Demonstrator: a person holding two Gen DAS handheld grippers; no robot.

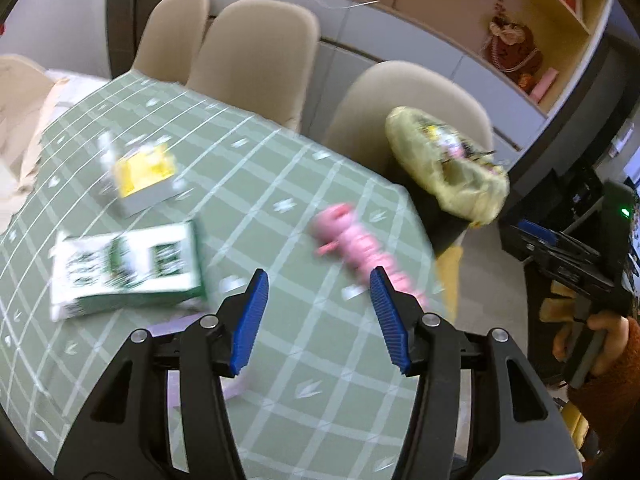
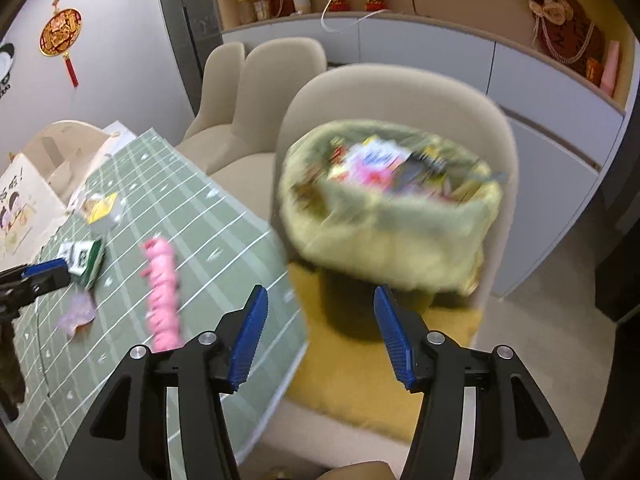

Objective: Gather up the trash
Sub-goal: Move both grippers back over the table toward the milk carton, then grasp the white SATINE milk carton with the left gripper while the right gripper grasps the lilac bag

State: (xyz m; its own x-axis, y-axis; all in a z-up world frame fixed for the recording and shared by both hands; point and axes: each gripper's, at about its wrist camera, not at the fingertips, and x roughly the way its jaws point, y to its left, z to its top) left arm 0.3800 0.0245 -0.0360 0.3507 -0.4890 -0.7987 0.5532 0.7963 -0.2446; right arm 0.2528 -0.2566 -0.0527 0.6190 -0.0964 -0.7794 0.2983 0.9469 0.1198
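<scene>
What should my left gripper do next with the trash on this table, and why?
Probably ease the left gripper forward and a little right so its open jaws straddle the pink wrapper, then close. Both grippers are empty, the wrapper lies just ahead of the right-hand finger, near the table edge and closest to the trash bag on the chair.

bag contents [image 2: 384, 168]: motion-smeared, colourful wrappers, none identifiable
bag [image 1: 448, 168]: blurred, lower part hidden by table edge in left view
pink pack [image 1: 360, 248]: smeared, print unreadable; near end behind right-hand finger of the left gripper [image 1: 318, 286]
green box [image 1: 128, 268]: label blurred, text illegible
yellow box [image 1: 140, 176]: blurred, markings unclear
purple wrapper [image 2: 78, 312]: tiny, type unclear; mostly behind a gripper finger in left view
tote [image 2: 20, 208]: cut off by left edge
</scene>
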